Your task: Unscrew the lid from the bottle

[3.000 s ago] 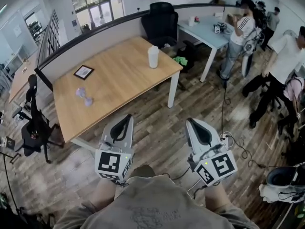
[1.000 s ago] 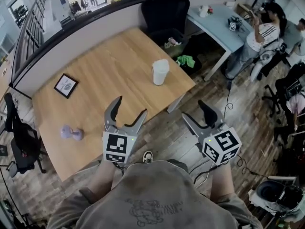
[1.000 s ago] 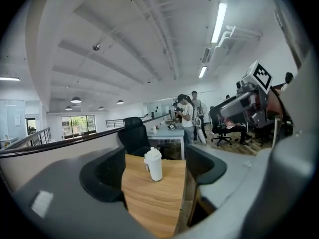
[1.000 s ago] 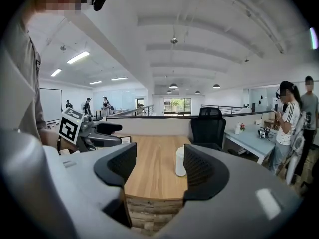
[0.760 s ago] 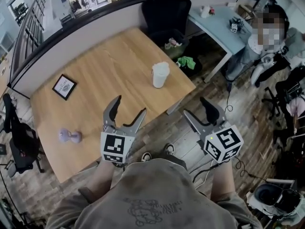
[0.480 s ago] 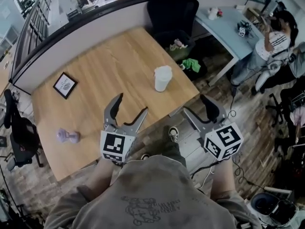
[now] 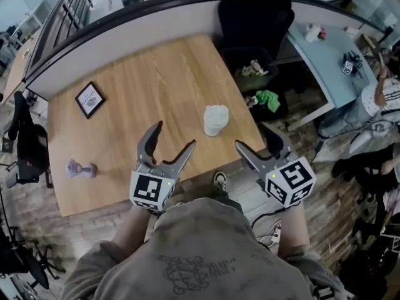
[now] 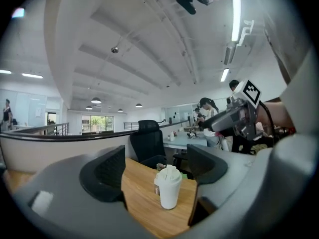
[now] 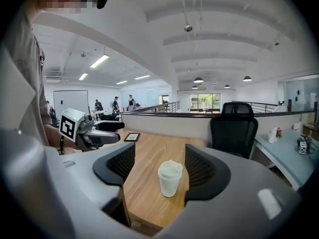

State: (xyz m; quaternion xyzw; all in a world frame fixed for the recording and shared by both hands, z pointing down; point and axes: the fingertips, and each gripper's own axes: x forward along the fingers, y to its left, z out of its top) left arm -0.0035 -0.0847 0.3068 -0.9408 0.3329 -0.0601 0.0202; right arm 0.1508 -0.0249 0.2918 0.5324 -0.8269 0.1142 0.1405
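White plastic bottle stands upright near the wooden table's near right corner, long axis vertical, lid pointing at the ceiling. Left gripper and right gripper hover short of it, jaws wide, just eased wider, holding nothing. Best bet: 1 clamps the body low, the other squares on the lid before twisting.

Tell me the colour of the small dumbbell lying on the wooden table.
Pale lilac; the small dumbbell shows best in the head view.
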